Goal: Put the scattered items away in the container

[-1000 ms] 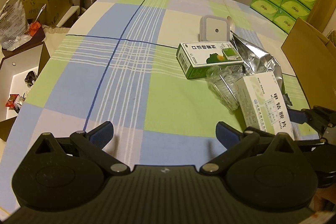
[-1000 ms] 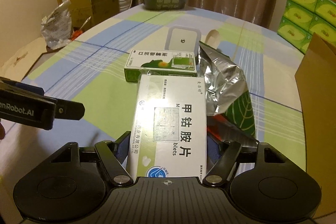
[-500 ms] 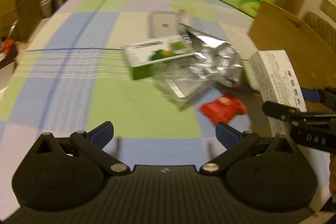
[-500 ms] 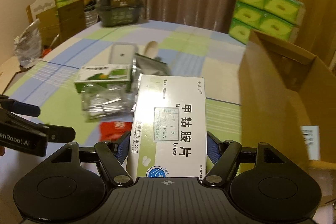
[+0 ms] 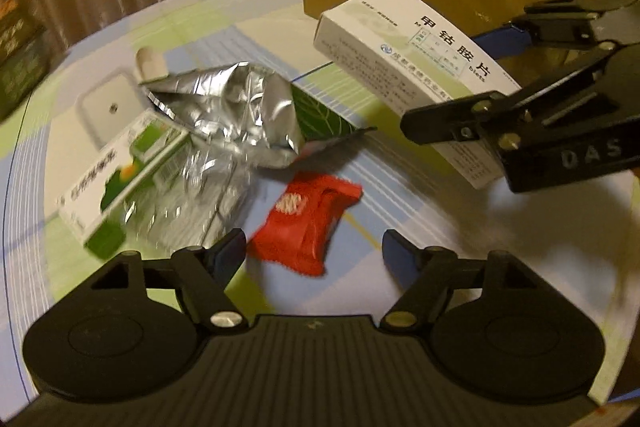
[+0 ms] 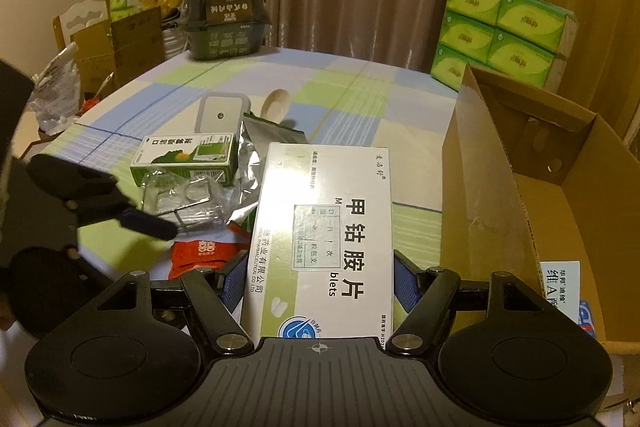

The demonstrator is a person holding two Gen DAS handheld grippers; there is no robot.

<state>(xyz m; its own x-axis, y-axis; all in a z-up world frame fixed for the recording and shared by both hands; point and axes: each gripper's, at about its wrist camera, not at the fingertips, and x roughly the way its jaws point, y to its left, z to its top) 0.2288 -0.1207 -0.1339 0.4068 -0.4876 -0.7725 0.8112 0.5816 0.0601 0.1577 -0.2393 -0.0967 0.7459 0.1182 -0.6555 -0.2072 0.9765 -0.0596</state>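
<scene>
Red foil, crumpled: the red packet (image 5: pixel 306 223) lies flat on the checked tablecloth (image 5: pixel 404 211) toward the table's near edge, just ahead of the left gripper (image 5: pixel 314 251). Its long axis runs away from those tongs, slanting slightly right, so it sits roughly in line with the gap. The jaws are closing, about half spread, with the packet's near end just entering between them and no pad touching yet. The right gripper (image 6: pixel 318 281) is nearer the cardboard box (image 6: pixel 496 187) at the table's right edge and clamps the white medicine box (image 6: pixel 324 239), held off the cloth.
</scene>
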